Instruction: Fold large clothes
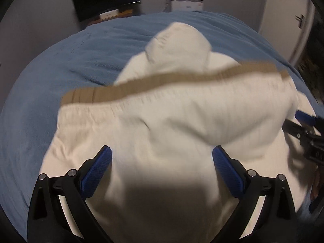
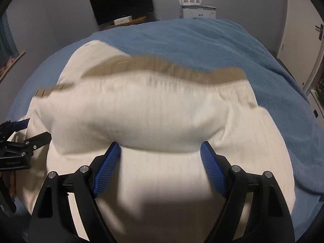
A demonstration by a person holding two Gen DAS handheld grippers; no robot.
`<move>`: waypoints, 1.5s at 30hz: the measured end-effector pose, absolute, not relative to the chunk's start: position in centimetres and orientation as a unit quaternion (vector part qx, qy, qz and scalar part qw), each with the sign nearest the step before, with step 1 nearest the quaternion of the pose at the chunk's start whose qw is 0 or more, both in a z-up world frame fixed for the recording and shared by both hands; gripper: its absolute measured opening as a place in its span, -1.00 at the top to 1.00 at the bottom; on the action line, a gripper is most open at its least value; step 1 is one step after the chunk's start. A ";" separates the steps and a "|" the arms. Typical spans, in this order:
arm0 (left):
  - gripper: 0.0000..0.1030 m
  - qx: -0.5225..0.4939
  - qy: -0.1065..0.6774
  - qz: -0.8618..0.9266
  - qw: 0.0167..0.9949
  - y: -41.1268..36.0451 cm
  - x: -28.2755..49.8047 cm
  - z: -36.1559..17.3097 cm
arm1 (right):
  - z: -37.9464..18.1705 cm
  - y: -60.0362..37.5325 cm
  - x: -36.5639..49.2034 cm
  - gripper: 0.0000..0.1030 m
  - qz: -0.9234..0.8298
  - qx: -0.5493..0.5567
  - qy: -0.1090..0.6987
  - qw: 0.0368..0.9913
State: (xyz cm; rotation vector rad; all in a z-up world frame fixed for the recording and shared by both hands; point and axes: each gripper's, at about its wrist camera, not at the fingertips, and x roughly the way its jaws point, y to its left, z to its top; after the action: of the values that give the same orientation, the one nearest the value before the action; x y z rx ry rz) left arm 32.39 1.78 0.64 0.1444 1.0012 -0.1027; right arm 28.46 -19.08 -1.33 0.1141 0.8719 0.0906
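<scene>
Tongs, 2 in all, left (image 1: 162, 162) and right (image 2: 161, 159), gape wide, gripping nothing, over 1 cream hoodie (image 1: 172, 117) on 1 blue bed (image 1: 60, 60).

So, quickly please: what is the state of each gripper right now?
Left gripper: open, holding nothing, above the cream hoodie.
Right gripper: open, holding nothing, above the same hoodie.

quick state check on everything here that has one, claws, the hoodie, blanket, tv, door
left claw: open, nothing pinched, cream fabric beneath
right claw: open, nothing pinched, over the fold
cream hoodie: lying on the bed, bottom part folded up so the tan hem band runs across it, hood flat beyond
blue blanket: spread, rumpled
tv: screen dark
door: closed, as far as shows
</scene>
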 end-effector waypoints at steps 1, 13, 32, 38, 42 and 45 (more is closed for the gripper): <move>-0.88 0.071 0.479 -0.041 0.874 2.0 32.9 0.8 | -1.3 -19.2 29.0 -0.50 0.042 0.057 0.423 0.903; -0.90 0.045 0.518 -0.041 0.853 5.3 35.7 -3.3 | -5.1 -20.7 34.0 -0.56 0.030 0.094 0.473 0.876; -0.90 0.033 0.505 -0.058 0.861 6.4 36.6 -6.3 | -8.3 -19.2 32.7 -0.56 0.009 0.069 0.438 0.897; -0.90 0.034 0.505 -0.057 0.860 6.3 35.7 -6.0 | -8.5 -19.2 32.5 -0.56 0.007 0.067 0.436 0.897; -0.90 0.033 0.505 -0.058 0.861 6.3 35.8 -6.0 | -8.4 -19.0 32.3 -0.56 0.006 0.066 0.435 0.898; -0.90 0.034 0.504 -0.057 0.861 6.3 35.7 -6.1 | -8.5 -19.0 32.2 -0.56 0.007 0.065 0.430 0.900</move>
State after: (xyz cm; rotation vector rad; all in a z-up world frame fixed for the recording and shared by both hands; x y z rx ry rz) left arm 35.71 6.26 -6.13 0.0708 1.0567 -0.1204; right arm 32.16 -19.05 -8.53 0.1338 0.8908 0.0143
